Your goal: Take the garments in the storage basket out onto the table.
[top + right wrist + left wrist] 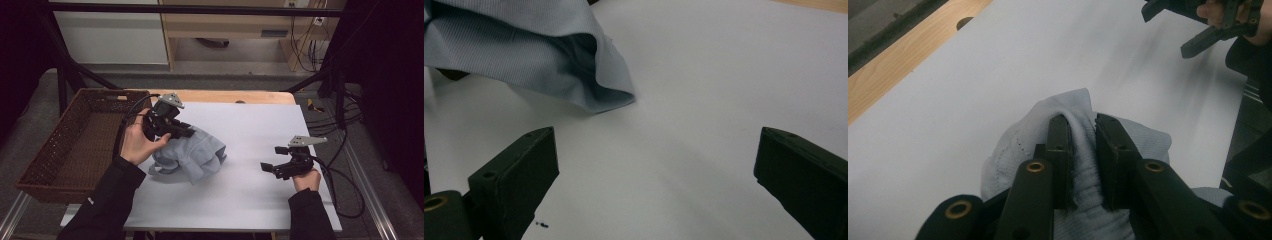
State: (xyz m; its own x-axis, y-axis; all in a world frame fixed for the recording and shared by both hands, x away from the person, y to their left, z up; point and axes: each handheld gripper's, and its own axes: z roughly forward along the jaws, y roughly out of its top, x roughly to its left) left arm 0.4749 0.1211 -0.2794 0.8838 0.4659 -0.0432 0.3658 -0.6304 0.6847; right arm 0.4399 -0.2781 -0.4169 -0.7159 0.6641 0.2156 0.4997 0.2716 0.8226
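High view: we see the left gripper (186, 134) left of centre, clamped on a crumpled pale blue cloth (192, 155) that lies bunched on the white sheet (250, 200). The right gripper (274, 159) sits at centre right, jaws spread, nothing in them, well apart from the cloth. The lower middle and upper right of the sheet are bare, plenty of free room there. A brown wicker basket (45, 155) stands at the left edge, just beside the sheet, near the left hand (137, 145). A strip of wooden tabletop (225, 96) shows above the sheet. Black frame bars (62, 85) cross the upper left and top; cables (345, 185) trail off the right side. Grey floor and a light cabinet lie behind, dim room.

Left gripper view: we look along the two jaws, pinched on a ridge of the cloth (1083, 150) at lower centre, fabric squeezed between the pads (1060, 150). White sheet runs to the upper left, where the wooden edge (893, 75) cuts diagonally. The right gripper (1198, 25) shows in the upper right corner, apart from the cloth.

Right gripper view: we see the jaws wide, one at lower left, one at lower right, bare sheet (684, 150) between them. The cloth (524, 50) hangs into the upper left, its hem touching the sheet, clear of both jaws.
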